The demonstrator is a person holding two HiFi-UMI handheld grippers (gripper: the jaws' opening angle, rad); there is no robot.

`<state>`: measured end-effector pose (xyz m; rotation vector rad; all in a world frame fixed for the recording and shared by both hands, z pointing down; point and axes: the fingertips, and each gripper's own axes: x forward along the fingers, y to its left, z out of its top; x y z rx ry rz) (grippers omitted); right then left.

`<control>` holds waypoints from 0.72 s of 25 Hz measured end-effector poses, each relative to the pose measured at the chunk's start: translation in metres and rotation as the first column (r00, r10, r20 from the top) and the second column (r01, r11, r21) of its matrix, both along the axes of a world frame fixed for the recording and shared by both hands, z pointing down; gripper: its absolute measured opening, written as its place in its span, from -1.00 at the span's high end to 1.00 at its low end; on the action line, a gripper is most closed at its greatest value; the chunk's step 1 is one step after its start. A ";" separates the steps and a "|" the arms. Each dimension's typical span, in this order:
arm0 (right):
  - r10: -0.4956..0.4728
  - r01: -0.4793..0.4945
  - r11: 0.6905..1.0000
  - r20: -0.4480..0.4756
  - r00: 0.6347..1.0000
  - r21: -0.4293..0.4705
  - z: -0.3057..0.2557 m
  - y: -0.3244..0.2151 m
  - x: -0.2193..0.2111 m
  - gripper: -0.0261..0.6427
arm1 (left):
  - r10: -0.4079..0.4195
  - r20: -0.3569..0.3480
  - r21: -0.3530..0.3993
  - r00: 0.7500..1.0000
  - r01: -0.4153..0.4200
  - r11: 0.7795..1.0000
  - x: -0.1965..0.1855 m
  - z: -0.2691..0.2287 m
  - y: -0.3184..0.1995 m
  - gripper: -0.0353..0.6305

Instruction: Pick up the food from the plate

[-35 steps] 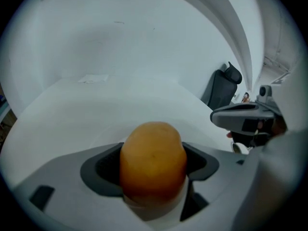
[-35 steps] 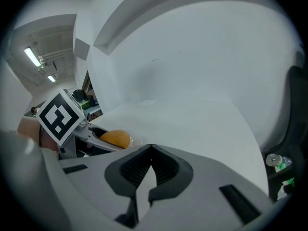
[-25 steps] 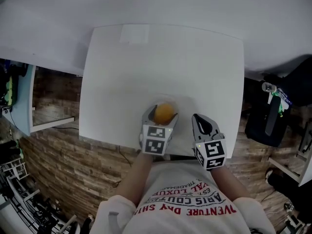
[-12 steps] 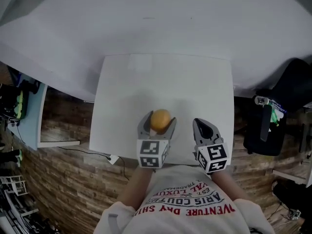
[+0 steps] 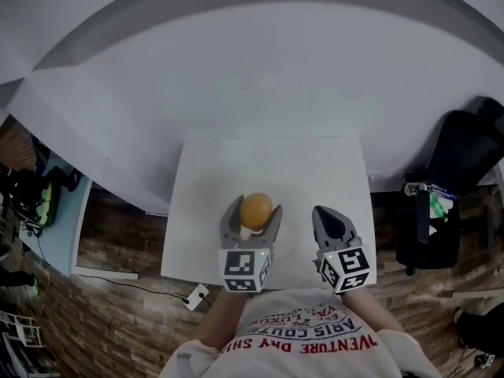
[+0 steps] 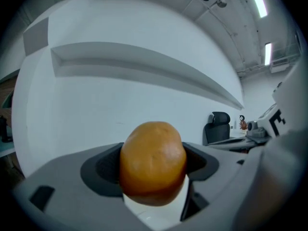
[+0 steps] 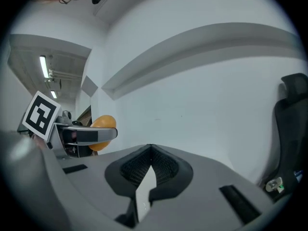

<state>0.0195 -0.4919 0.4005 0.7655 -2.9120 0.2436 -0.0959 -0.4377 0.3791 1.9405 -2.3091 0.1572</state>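
**Food lifted clear of the plate, held in the left gripper**

The left gripper (image 5: pixel 255 209) has its fingers spread wide around the food (image 5: pixel 256 210), a round orange piece, and they pinch it from both sides; in the left gripper view the food fills the gap between the dark pads, with only wall and ceiling behind it. The right gripper (image 5: pixel 330 220) sits just beside it with its fingers pressed together and nothing between them; its own view shows the tips meeting.

A second ago the food was already in the same grip, but low over the white surface (image 5: pixel 206 211), about where the plate lay; since then both grippers have come up together and now point out towards the wall rather than down. In the head view the surface has shrunk and dropped away beneath them. The hold on the food looks unchanged across the three moments.

The plate itself is hard to tell apart from the white surface below; I cannot say exactly where its rim runs.

By my reading the pick is done; the food hangs well above the surface and touches nothing but the fingers. What remains is only to keep it steady; a round piece held at its sides could roll out if the grip loosens.
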 end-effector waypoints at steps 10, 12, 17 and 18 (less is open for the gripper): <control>-0.020 0.020 1.000 0.025 0.999 0.024 -0.014 0.027 -0.004 0.89 | 0.053 0.087 0.012 0.995 -0.055 0.998 0.010 -0.022 0.018 -0.20; -0.033 0.032 0.999 0.014 0.999 0.041 -0.015 0.034 -0.005 0.89 | 0.059 0.080 0.016 0.995 -0.061 0.998 0.011 -0.021 0.023 -0.20; -0.028 0.029 0.997 -0.012 1.000 0.077 -0.014 0.043 -0.003 0.89 | 0.063 0.061 0.019 0.996 -0.064 0.998 0.013 -0.015 0.028 -0.20; -0.021 0.022 0.996 -0.017 1.000 0.088 -0.014 0.043 -0.002 0.89 | 0.062 0.056 0.018 0.996 -0.064 0.998 0.014 -0.014 0.029 -0.20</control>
